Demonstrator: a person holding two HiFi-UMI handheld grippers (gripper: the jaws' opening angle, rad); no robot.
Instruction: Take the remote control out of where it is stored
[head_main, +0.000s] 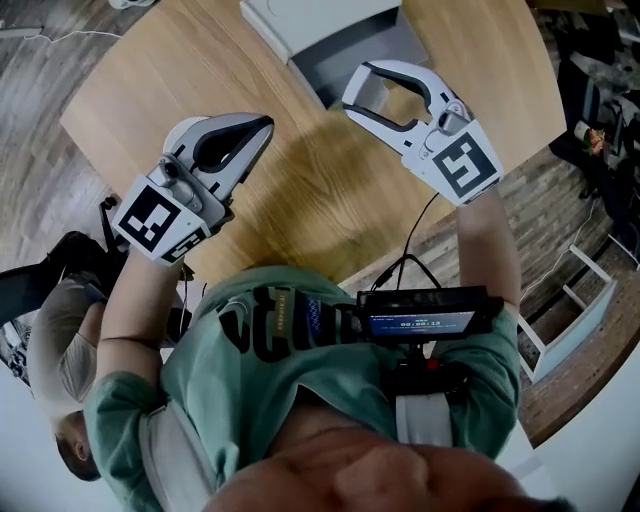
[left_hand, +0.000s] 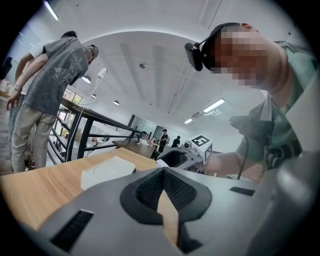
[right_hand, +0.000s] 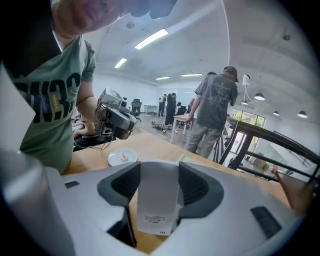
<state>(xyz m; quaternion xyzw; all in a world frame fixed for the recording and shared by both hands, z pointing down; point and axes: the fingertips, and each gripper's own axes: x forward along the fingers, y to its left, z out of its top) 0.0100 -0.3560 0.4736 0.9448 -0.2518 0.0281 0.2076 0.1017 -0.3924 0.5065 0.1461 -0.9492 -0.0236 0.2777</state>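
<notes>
Tongs right (right_hand: 158, 172) clamping remote control (right_hand: 157, 205) | tongs left (left_hand: 161, 172) closed, empty | white box (head_main: 305, 20), plate (right_hand: 122, 157) on table (head_main: 300, 195)

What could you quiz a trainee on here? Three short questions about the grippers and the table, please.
1. True or false: the left gripper has its jaws together with nothing between them.
2. What is clamped in the right gripper? A) a white remote control; B) a spoon; C) a cup.
3. Fill in: the white box lies on the wooden ____.
Key: 1 true; 2 A; 3 table.
</notes>
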